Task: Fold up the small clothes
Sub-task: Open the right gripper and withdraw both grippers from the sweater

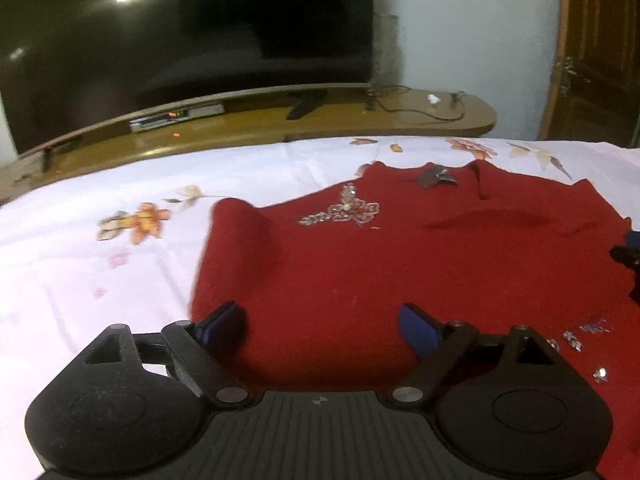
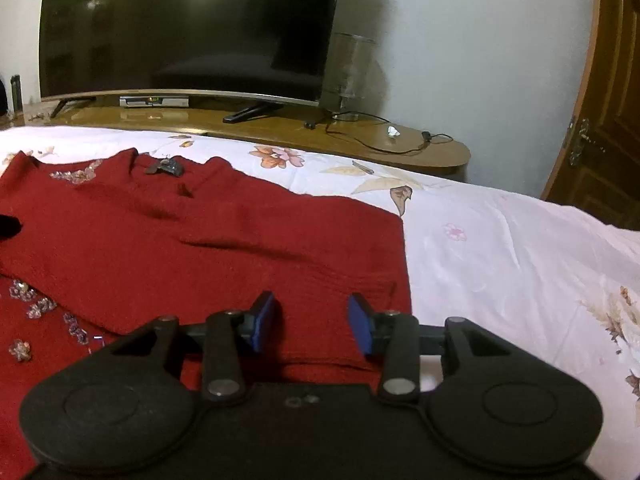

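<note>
A small dark red knitted garment [image 1: 400, 264] with beaded flower trim [image 1: 348, 212] lies on the white floral bed sheet [image 1: 100, 272]. My left gripper [image 1: 322, 330] is open, hovering over the garment's near left part, holding nothing. In the right wrist view the same garment [image 2: 180, 236] has a sleeve folded across its body. My right gripper [image 2: 312, 322] is open above the folded cuff near the garment's right edge, empty. Part of the right gripper shows at the right edge of the left wrist view [image 1: 630, 256].
A wooden TV stand [image 2: 280, 128] runs behind the bed, carrying a large dark television [image 2: 188, 24], a set-top box [image 2: 154, 101], a glass jar [image 2: 350, 68] and a cable [image 2: 384, 146]. A wooden door [image 2: 612, 92] stands at the right.
</note>
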Demonstrator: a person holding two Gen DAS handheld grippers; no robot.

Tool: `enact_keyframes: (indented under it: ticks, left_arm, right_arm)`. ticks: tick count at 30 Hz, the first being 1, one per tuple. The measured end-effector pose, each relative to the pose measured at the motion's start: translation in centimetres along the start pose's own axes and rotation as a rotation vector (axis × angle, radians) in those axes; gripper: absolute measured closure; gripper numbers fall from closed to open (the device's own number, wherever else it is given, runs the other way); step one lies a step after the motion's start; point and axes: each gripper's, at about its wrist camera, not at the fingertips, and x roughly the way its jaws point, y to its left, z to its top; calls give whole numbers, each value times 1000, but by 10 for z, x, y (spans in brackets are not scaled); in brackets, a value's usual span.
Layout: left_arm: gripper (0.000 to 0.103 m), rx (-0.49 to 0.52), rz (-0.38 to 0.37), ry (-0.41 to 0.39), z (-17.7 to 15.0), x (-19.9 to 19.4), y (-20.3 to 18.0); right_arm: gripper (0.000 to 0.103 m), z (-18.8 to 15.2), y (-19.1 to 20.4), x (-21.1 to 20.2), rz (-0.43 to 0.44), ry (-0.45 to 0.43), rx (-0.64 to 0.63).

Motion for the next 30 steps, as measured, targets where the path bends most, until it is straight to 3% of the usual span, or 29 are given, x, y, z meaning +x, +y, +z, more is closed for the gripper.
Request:
enact_keyframes:
  ticks: [2, 4, 6, 9, 11, 16, 19, 24, 27, 30]
  left_arm:
    - [17, -13, 3, -3, -7, -18, 4]
    - [16, -25, 4, 4, -21, -39, 11]
    - [16, -43, 0, 31, -44, -61, 20]
    - [17, -92, -3, 94, -83, -89, 30]
    - [17, -106, -21, 83, -110, -114, 33]
    - [17, -165, -99, 118, -143, -159, 33]
    - [17, -178, -168, 138, -162, -182, 27]
    - [17, -225, -256, 148, -197, -222, 13]
    - [18, -271, -277, 145, -209, -236, 9]
    - [27, -311, -259, 140, -218, -242, 8]
  right_arm:
    - [59, 3, -6, -15, 26, -6, 28]
    - [48, -1, -16, -36, 57, -42, 55]
    - [48, -11, -29, -55, 85, -9, 99]
    - [50, -42, -54, -89, 132, 42, 207]
    - [50, -69, -67, -113, 138, 92, 276]
    - [52, -129, -86, -173, 216, 172, 486]
    - [52, -152, -81, -206, 280, 210, 585]
    - [53, -168, -54, -238, 328, 249, 567]
    - [55, -175, -43, -251, 360, 264, 589]
    - [56, -183, -37, -262, 384, 263, 630]
